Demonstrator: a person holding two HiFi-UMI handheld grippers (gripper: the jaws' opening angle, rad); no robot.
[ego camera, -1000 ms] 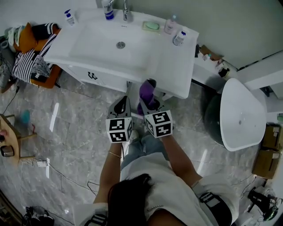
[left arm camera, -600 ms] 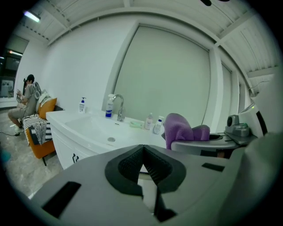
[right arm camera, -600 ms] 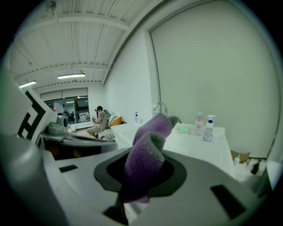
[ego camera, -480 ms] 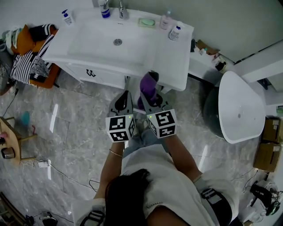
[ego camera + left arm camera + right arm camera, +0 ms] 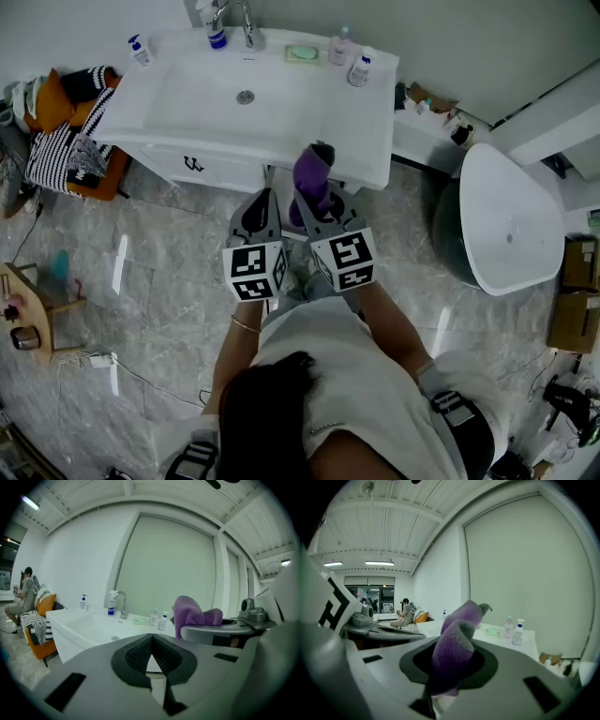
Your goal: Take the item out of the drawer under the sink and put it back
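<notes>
With the cloth (image 5: pixel 310 176) pinched in our right hand-held gripper (image 5: pixel 317 216) just off the counter's (image 5: pixel 370 141) front edge, and the left hand-held gripper (image 5: pixel 152 644) shut and empty, we should grip firmly and lower straight, clear of that edge.

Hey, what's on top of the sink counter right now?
Along the back: a pump bottle, a blue-and-white bottle beside the faucet, green soap, a pinkish bottle and a spray bottle. The purple cloth held by the right hand-held gripper covers a bit of the sink counter's front edge.
</notes>
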